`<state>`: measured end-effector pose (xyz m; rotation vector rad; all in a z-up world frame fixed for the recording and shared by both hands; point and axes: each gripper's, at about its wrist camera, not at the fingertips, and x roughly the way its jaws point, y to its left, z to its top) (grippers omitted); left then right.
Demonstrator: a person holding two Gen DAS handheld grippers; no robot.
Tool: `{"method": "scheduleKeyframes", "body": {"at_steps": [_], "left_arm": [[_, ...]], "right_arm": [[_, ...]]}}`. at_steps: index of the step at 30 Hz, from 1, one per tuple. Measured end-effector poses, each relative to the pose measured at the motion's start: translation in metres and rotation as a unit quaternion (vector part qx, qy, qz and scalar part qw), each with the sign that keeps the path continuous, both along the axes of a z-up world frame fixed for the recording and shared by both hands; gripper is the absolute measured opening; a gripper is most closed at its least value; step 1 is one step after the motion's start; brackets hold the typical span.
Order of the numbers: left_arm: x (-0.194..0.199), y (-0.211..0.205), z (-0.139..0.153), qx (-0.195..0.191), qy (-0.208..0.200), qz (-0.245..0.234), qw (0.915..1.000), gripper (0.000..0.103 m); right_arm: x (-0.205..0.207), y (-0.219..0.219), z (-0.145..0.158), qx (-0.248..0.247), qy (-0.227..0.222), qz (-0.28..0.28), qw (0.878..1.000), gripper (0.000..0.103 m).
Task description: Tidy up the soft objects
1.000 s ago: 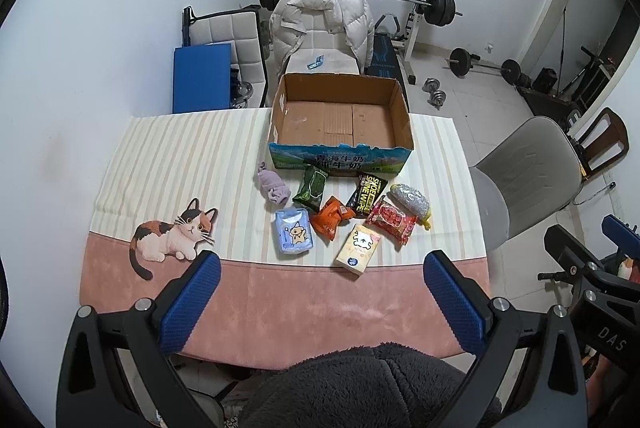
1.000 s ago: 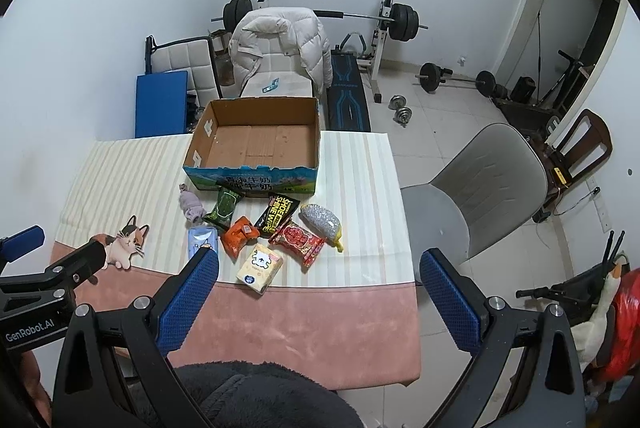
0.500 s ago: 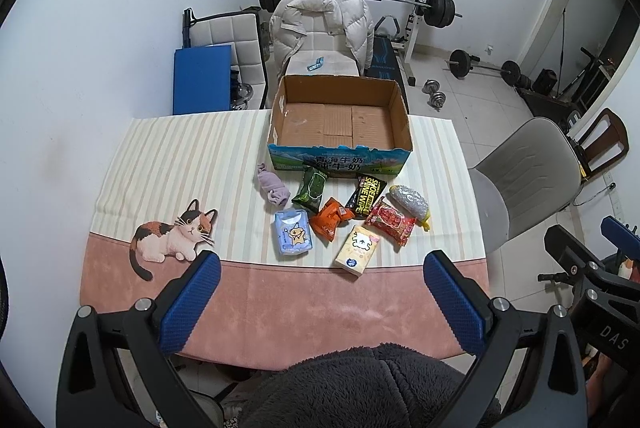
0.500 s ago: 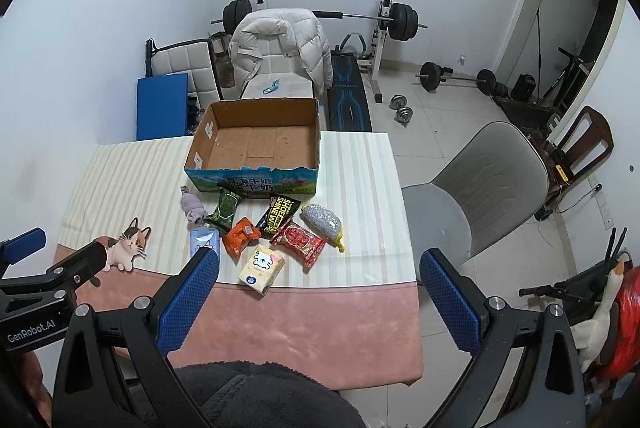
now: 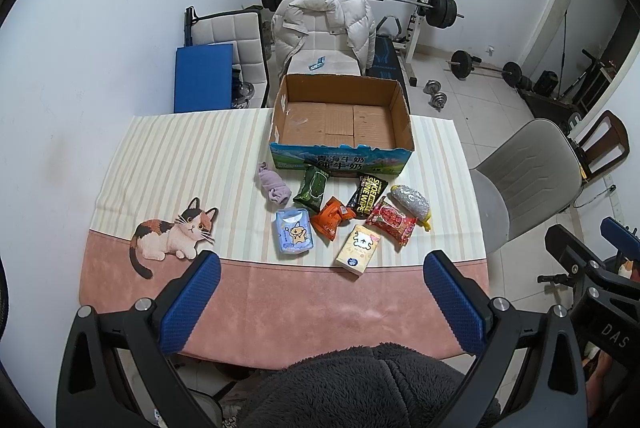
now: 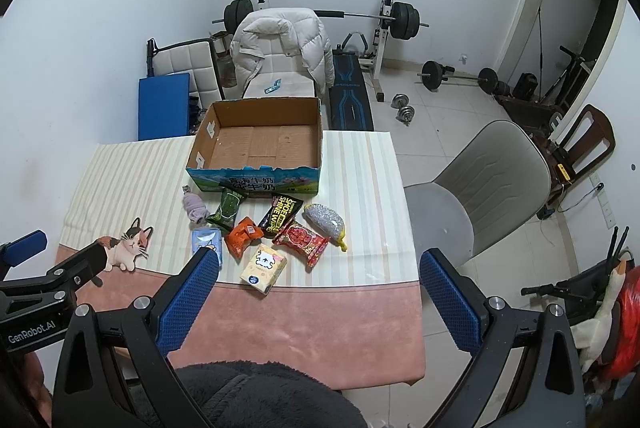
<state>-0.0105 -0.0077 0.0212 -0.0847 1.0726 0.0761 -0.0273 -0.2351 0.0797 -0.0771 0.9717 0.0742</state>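
An empty cardboard box (image 5: 340,124) (image 6: 260,144) stands at the table's far side. In front of it lie several soft items: a rolled purple sock (image 5: 274,185), a green wipes pack (image 5: 311,187), a black "Shoe Shine Wipes" pack (image 5: 368,197), an orange packet (image 5: 331,218), a red snack bag (image 5: 392,221), a silvery beaded pouch (image 5: 411,202), a blue tissue pack (image 5: 293,234) and a yellow tissue pack (image 5: 358,249) (image 6: 264,268). My left gripper (image 5: 320,302) and right gripper (image 6: 318,300) are both open and empty, held high above the near table edge.
The table has a striped cloth with a pink front band and a cat picture (image 5: 172,234). A grey chair (image 5: 524,184) stands at the right. A chair with a white jacket (image 5: 324,28), a blue mat (image 5: 203,78) and gym weights sit behind.
Both views have drifted slightly; the table and box sit a little lower and closer in frame. Nothing on the table has moved, and both grippers stay open.
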Motion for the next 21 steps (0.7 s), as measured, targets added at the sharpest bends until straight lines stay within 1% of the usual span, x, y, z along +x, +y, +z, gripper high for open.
{"method": "scheduleKeyframes", "body": {"at_steps": [21], "left_arm": [[0.0001, 0.0003, 0.0005, 0.000, -0.002, 0.000, 1.0000, 0.103]], "right_arm": [[0.0003, 0.0059, 0.0019, 0.003, -0.001, 0.003, 1.000, 0.102]]}}
